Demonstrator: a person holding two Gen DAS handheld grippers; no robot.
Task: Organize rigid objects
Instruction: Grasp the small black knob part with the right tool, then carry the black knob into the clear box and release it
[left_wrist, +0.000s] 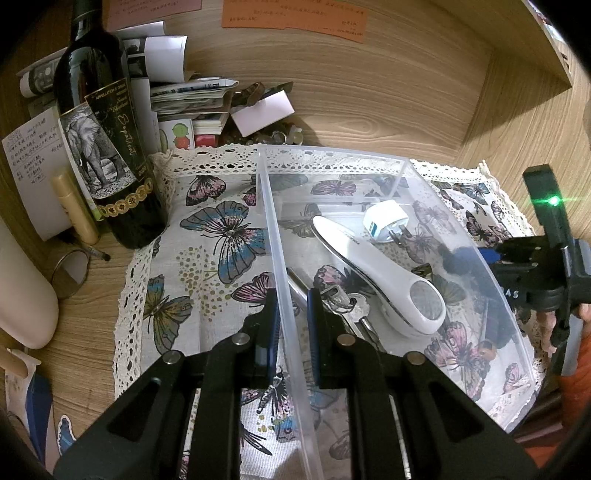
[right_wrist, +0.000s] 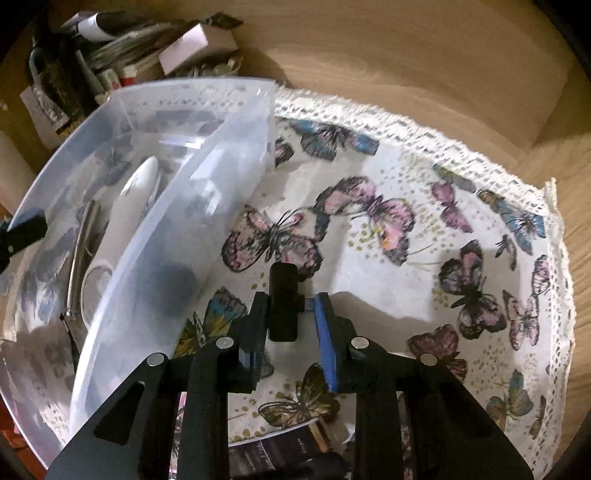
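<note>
Black stick (right_wrist: 283, 302) stands upright, long axis toward twelve o'clock, pinched by right gripper (right_wrist: 291, 317); left gripper (left_wrist: 292, 314) clamps bin wall (left_wrist: 284, 280).

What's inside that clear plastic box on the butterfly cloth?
Inside the clear box: a white handheld device, a white plug adapter, a bunch of keys and a metal tool partly hidden beneath them. A dark object near the right wall is too blurred to identify.

In the left wrist view, a plastic bin (left_wrist: 388, 162) was set on a cloth (left_wrist: 207, 236) at centre frame. Inside it, a plug adapter (left_wrist: 386, 221) lay behind a handheld device (left_wrist: 376, 269), with keys (left_wrist: 347, 306) to its left. A wine bottle (left_wrist: 99, 147) stood at upper left.
</note>
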